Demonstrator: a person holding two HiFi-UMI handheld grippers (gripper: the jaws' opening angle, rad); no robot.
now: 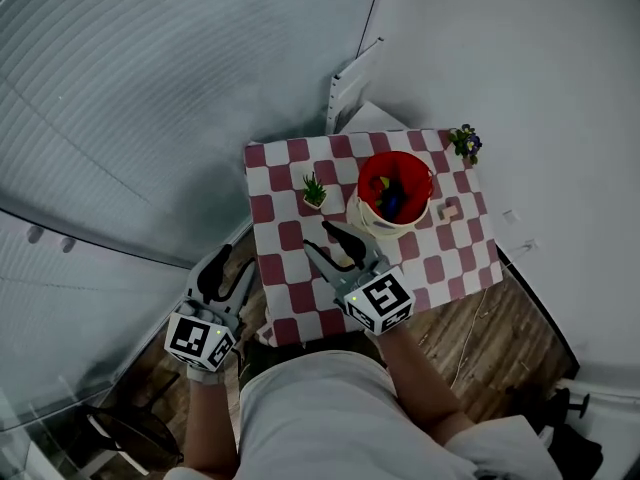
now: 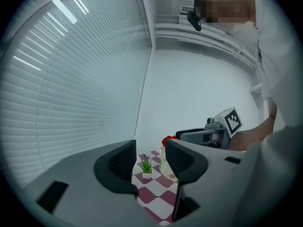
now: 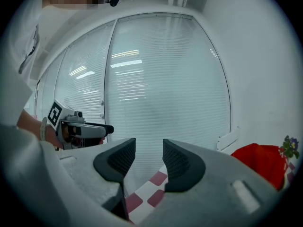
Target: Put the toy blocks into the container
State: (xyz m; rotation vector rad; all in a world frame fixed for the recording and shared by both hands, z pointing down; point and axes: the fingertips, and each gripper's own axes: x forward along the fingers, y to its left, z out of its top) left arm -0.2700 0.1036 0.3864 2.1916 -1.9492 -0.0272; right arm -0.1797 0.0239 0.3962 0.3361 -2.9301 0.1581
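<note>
Standing at the near edge of the table, a person in a white top is holding one claw in each hand. The left claw is hanging off the table's left side, over the wooden floor. Its two jaws are sitting apart and nothing is between them. The right claw is hovering over the near part of the table, pointing toward the far side. Its jaws are also standing apart, and they are gripping nothing.

A red and white checked cloth is covering the table. A little green plant in a white pot is standing just past the right claw. Beside it, to the right, the red container is sitting upright. Toy blocks are lying inside it; they may be blue and yellow, but it is dark in there. One pink block is lying on the cloth, just beside the container's right side. Purple flowers are standing at the far right corner. Grey blinds are hanging beyond the table.
</note>
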